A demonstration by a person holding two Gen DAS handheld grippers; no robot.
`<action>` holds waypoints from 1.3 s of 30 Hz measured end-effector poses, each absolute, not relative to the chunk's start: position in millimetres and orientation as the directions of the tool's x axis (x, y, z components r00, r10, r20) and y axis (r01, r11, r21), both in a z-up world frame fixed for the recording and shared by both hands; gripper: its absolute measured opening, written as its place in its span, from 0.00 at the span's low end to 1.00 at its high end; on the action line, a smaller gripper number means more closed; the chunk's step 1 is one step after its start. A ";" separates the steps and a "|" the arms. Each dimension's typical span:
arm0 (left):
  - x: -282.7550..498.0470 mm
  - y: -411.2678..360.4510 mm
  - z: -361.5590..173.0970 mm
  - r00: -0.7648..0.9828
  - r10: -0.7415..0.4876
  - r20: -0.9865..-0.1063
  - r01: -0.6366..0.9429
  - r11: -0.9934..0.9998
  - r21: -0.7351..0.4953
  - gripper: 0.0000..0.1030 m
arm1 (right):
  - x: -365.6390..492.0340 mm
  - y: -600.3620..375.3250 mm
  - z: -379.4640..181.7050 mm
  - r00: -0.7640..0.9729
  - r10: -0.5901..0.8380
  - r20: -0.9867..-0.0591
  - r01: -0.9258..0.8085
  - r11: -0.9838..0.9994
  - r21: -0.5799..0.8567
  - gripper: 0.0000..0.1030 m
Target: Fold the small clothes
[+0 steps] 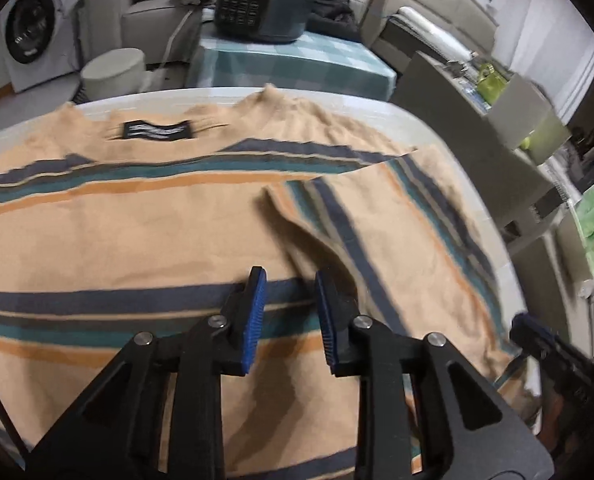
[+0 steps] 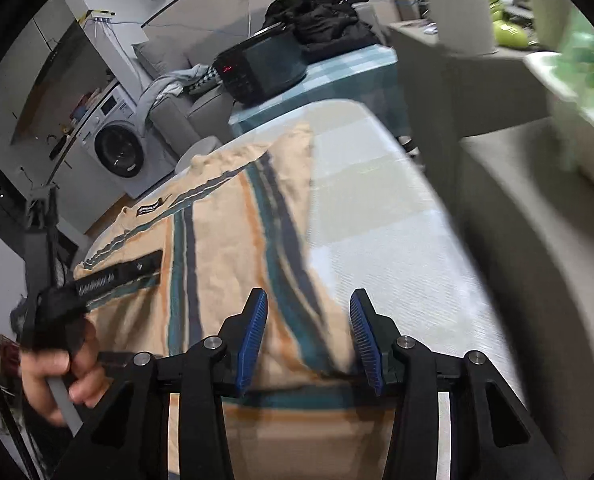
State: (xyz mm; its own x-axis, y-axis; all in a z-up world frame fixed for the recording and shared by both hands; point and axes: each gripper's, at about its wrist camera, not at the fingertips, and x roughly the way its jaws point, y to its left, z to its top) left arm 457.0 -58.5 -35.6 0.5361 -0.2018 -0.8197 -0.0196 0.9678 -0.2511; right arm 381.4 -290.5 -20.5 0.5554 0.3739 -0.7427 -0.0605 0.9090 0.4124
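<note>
A tan sweater (image 1: pixel 137 232) with navy, teal and orange stripes lies flat on a white table (image 1: pixel 437 120), its black neck label (image 1: pixel 155 131) at the far side. One sleeve (image 1: pixel 377 220) is folded across the body. My left gripper (image 1: pixel 289 312) hovers over the lower stripes, open by a narrow gap with no cloth pinched. In the right wrist view my right gripper (image 2: pixel 307 336) stands open wider over the near right edge of the sweater (image 2: pixel 225 248), with cloth lying between its blue pads (image 2: pixel 253 336). A hand (image 2: pixel 57 372) holds the left gripper (image 2: pixel 109 276) there.
Behind the table a black cooker (image 1: pixel 261 4) sits on a checked-cloth stand (image 1: pixel 297 64) beside a pile of dark clothes (image 2: pixel 321 12). A washing machine (image 1: pixel 33 36) and round white stool (image 1: pixel 113 72) are far left. Grey cabinets (image 1: pixel 477 92) line the right. Bare tabletop (image 2: pixel 397 240) lies right of the sweater.
</note>
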 end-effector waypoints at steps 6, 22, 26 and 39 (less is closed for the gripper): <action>420.4 -22.1 -16.2 0.562 -0.204 -0.801 -0.039 0.961 -0.272 0.24 | 400.0 -266.6 -27.3 0.562 0.340 -0.754 -0.070 0.928 0.367 0.05; 242.2 170.0 13.7 0.643 0.095 -0.760 -0.408 0.882 -0.235 0.92 | 350.6 -187.2 28.8 0.592 0.372 -0.715 -0.186 0.926 0.328 0.48; 196.9 239.4 5.5 0.638 0.134 -0.758 -0.532 0.788 -0.309 0.99 | 331.3 -138.4 62.6 0.613 0.449 -0.650 -0.229 0.889 0.397 0.76; 112.5 349.8 -51.2 0.728 -0.135 -0.672 -0.553 0.464 -0.692 0.69 | 311.5 -45.4 74.7 0.522 0.615 -0.591 -0.366 0.787 0.496 0.95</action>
State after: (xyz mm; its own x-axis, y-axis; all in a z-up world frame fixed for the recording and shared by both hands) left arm 112.5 349.8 -51.2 0.7280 -0.1354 -0.6721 -0.5526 0.4643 -0.6921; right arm 311.5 -45.4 74.7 0.5218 0.6151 -0.5911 -0.3660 0.7873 0.4962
